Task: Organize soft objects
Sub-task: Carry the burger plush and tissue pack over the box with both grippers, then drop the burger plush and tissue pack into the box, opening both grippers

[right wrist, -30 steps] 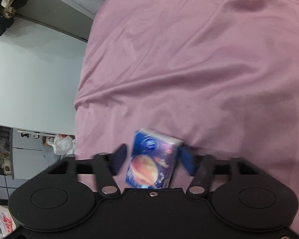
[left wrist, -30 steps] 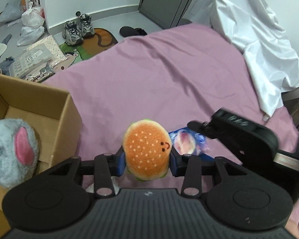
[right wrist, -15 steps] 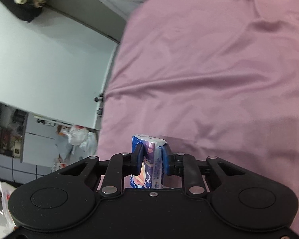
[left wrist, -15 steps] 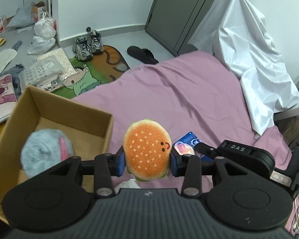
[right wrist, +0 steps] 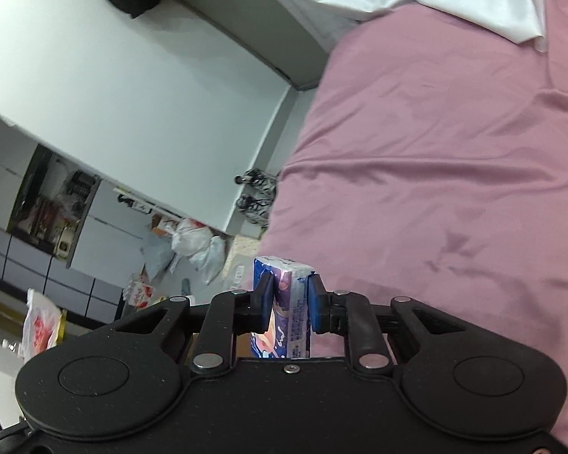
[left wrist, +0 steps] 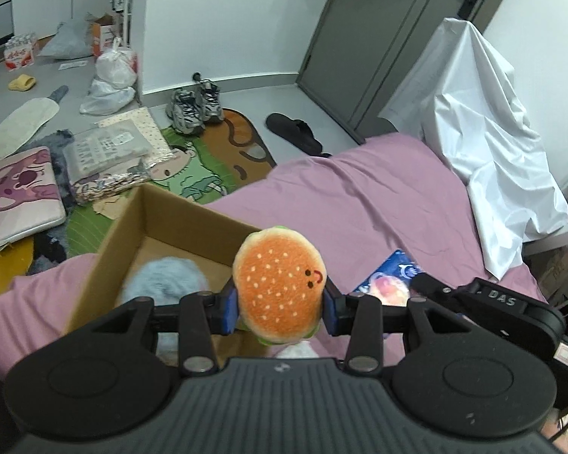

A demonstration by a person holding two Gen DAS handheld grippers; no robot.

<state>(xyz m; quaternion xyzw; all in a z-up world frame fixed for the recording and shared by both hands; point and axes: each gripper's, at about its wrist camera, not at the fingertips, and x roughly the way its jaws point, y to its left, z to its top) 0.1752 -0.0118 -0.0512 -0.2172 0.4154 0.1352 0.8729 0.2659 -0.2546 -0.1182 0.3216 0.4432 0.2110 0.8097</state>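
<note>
Left gripper (left wrist: 280,312) squeezed tight on the burger toy (left wrist: 279,288), one blue pad on each side of the bun. Held by the sides so the soft toy does not slip out. Lifted up in the air, just beside the near corner of the cardboard box (left wrist: 178,223). Probably on the way into that box, since a fluffy blue-gray toy (left wrist: 163,283) already sits inside.

Box resting on the pink bed (left wrist: 378,196), open side up, so soft things can drop straight in.

Right gripper (right wrist: 287,304) clamped on the blue tissue pack (right wrist: 284,302). Pack stood on its thin edge between the pads, a little squashed in the middle. Also up off the bed (right wrist: 454,151). Same pack seen from the left camera (left wrist: 388,283), off to the right of the burger, with the right gripper (left wrist: 484,302) behind it.

Next, most likely: burger moved over the open box and let go. Tissue pack after that. Worth watching: the burger bumping the box wall, or both grippers crowding the same spot.
</note>
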